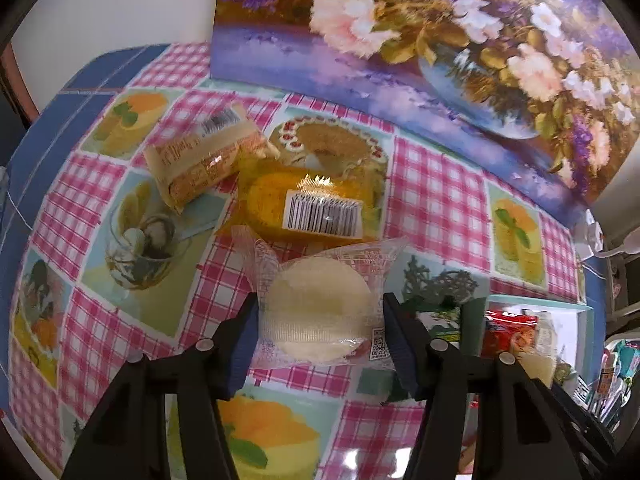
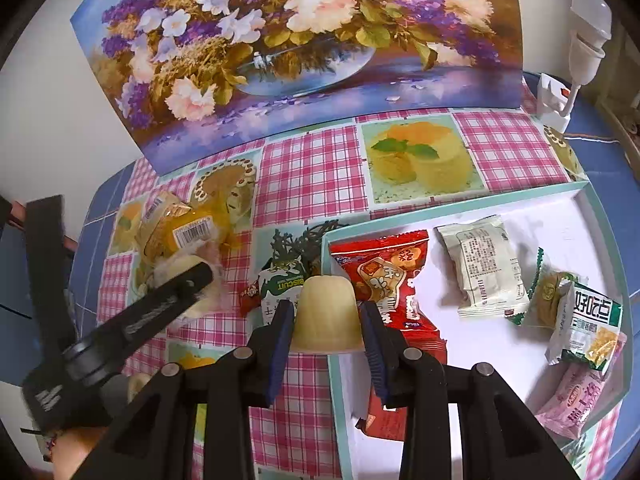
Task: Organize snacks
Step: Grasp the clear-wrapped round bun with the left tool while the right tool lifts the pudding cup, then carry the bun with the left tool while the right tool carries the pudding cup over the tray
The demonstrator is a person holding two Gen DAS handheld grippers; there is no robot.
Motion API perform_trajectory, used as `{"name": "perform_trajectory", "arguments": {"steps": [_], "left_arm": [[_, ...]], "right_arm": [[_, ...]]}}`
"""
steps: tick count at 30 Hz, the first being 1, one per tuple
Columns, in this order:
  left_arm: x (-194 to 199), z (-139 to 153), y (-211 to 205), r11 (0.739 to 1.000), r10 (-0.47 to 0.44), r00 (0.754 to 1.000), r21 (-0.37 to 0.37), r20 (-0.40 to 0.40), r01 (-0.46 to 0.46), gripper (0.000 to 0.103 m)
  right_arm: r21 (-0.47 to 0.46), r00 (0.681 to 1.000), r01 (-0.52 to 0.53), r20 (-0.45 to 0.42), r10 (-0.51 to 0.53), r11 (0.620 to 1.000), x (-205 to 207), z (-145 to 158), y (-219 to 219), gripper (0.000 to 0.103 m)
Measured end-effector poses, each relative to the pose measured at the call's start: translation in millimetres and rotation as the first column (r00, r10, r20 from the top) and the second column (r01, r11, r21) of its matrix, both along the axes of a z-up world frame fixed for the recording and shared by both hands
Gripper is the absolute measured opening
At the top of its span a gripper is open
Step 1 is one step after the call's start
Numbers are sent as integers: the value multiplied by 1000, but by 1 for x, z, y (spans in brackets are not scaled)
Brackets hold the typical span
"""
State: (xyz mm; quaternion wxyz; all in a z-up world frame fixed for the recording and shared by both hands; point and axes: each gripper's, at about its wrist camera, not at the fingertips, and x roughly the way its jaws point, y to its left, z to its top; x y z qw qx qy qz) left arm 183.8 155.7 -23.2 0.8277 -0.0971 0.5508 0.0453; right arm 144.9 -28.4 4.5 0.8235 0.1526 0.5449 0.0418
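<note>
On the left, my left claw (image 1: 320, 320) brackets a pale round cake in a clear crinkled wrapper (image 1: 318, 312); the blue pads sit at its two sides, apparently pinching it, just above the pink-checked worktop (image 1: 436, 196). Beyond it lie an orange jelly cup with a barcode label (image 1: 308, 204) and a tan biscuit packet (image 1: 204, 160), both still loose on the cloth. I should keep the squeeze light here, since the cake looks soft and the film slippery. Moving right, my right claw (image 2: 326, 316) is clamped on a cream fluted jelly cup (image 2: 326, 312), held upside down over the near-left rim of the white tray with teal edge (image 2: 472, 196). The tray already holds a red foil packet (image 2: 384, 280), a white-green sachet (image 2: 486, 268) and, at far right, a green-white cracker bag (image 2: 588, 328). For a clean placement I judge it best to carry the cup past the rim to bare tray floor, lower it flat, then open.
</note>
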Motion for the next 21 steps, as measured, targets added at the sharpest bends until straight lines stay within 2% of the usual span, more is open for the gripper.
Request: {"name": "perform_trajectory", "arguments": {"steps": [6, 13, 17, 21], "left_arm": [[-9, 38, -12, 999, -34, 997, 22, 69, 33, 61], [-20, 77, -62, 985, -170, 973, 61, 154, 162, 61], [-29, 85, -105, 958, -286, 943, 77, 171, 276, 61], [-34, 76, -150, 918, -394, 907, 98, 145, 383, 61]], "right_arm": [[-14, 999, 43, 14, -43, 999, -1, 6, -17, 37], [-66, 985, 170, 32, -168, 983, -3, 7, -68, 37], [-108, 969, 248, 48, -244, 963, -8, 6, -101, 37], [-132, 948, 317, 61, -312, 939, -13, 3, -135, 37]]}}
